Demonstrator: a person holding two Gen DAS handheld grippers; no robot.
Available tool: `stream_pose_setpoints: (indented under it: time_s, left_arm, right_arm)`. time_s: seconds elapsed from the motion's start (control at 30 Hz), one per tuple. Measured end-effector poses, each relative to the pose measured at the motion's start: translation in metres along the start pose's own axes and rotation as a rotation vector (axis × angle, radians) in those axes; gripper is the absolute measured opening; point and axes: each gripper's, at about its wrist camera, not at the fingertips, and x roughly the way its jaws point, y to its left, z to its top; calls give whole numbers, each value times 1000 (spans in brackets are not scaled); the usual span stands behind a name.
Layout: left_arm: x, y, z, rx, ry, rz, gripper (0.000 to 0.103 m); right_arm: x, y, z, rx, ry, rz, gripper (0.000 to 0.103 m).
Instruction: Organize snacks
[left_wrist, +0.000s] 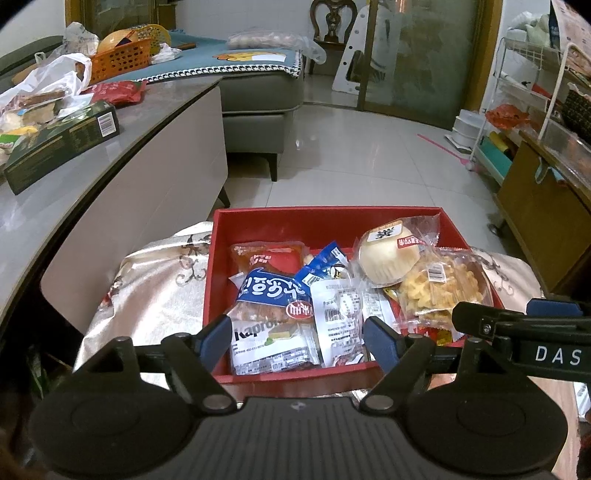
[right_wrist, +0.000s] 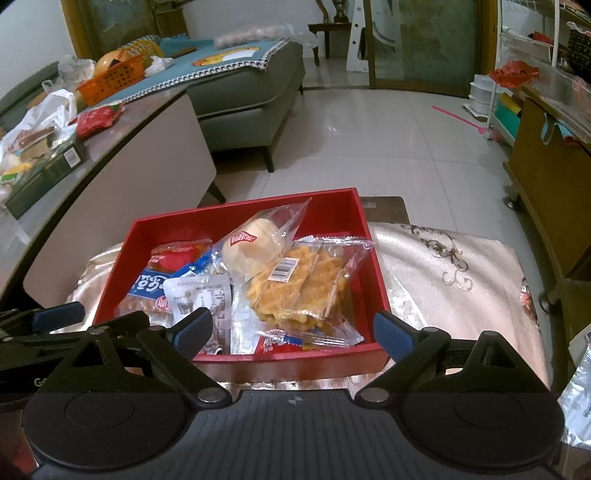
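While both grippers hovered at the near rim: I held nothing.
Snacks: heaped in the red box (left_wrist: 325, 221) on the cloth-covered stool (left_wrist: 155, 295).
Left gripper (left_wrist: 297, 338): fingers spread, empty, over the Kapron packet (left_wrist: 269, 343), just ahead.
Right gripper (right_wrist: 291, 328): spread wide, empty, crisps bag (right_wrist: 303, 288) directly beyond.
Pose: both level, pointing far.

Red box (right_wrist: 373, 258) on silvery cloth (right_wrist: 461, 291) with scrollwork pattern.
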Motion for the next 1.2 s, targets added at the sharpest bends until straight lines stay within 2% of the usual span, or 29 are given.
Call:
stream_pose_setpoints:
  time_s: [0.77, 1.2]
  left_arm:
    - [-19, 2, -14, 1, -11, -6, 72]
    - [-40, 0, -34, 18, -18, -10, 72]
  right_arm:
    - [-20, 5, -14, -1, -3, 8, 98]
    - [-35, 7, -30, -5, -1, 4, 98]
